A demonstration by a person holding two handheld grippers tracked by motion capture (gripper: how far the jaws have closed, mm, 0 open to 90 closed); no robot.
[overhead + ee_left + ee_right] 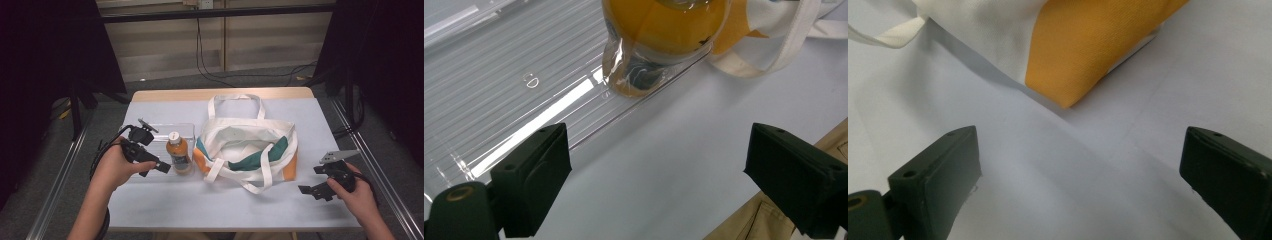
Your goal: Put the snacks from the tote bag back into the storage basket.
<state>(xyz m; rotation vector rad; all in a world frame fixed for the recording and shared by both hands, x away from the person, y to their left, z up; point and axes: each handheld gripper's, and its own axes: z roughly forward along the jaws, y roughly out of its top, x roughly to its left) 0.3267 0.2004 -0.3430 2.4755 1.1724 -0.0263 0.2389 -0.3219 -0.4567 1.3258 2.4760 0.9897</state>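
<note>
Where the left hand [116, 167] comes in over the near left of the table [210, 210], left tongs [161, 166] held low, pointing right toward a clear plastic tray [185, 128]. Jaws spread wide in the left gripper view, nothing between them, table surface showing in the gap. Left tongs [656, 175] just short of the tray's [499, 95] near edge, not touching.

Inside the tray, at its right end, a bottle [179, 152] of orange drink, upright, pale cap on top. Seen up close in the left gripper view as an orange bottle [664, 40] behind the clear tray wall.

Just right of the tray, a cloth bag [247, 150], white with orange corners and a green band, lying flat at the middle of the table, mouth open, handles [235, 102] spread toward the far and near sides. Strap and orange corner of the bag [769, 35] next to the bottle in the left gripper view.

Further right, near the table's right edge, right hand [352, 192] with right tongs [310, 191] pointing left toward the bag, well apart from it. Jaws spread wide, empty, right tongs [1080, 185] above bare table, orange bag [1088, 45] corner ahead.
</note>
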